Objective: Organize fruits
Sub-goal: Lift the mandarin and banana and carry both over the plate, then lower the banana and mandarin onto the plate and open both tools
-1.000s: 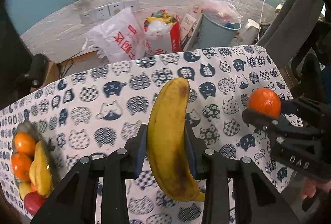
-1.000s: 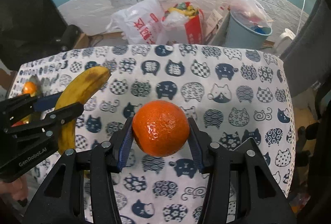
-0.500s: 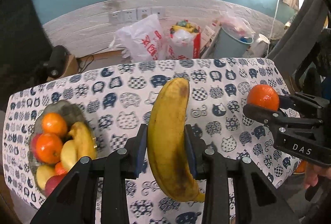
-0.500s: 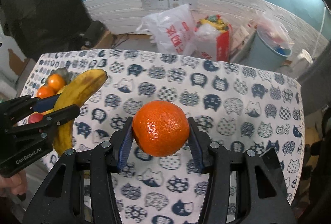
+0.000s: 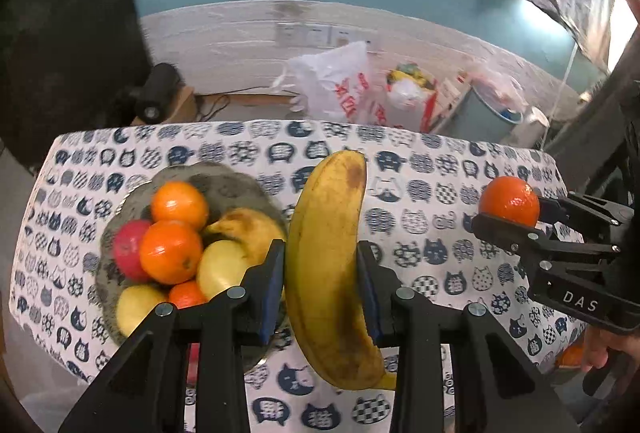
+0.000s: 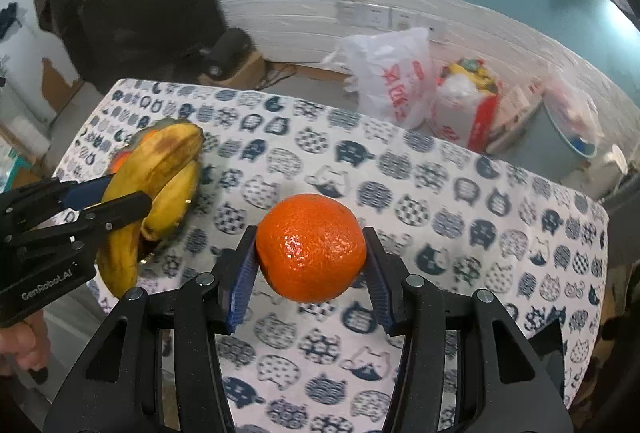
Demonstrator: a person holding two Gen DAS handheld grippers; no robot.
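My left gripper is shut on a yellow banana with brown spots, held upright above the table just right of the fruit bowl. The grey bowl holds oranges, a red apple, yellow fruit and another banana. My right gripper is shut on an orange, held above the middle of the table. In the left wrist view the right gripper with its orange is at the right. In the right wrist view the left gripper and banana hide most of the bowl.
The table wears a white cloth with dark cat faces. Behind its far edge on the floor are plastic bags, a red-and-white bag and a grey bin. A dark speaker stands at the back left.
Both grippers have swung left with their fruit. The bowl has come from the left edge to just beside the banana in the left wrist view.
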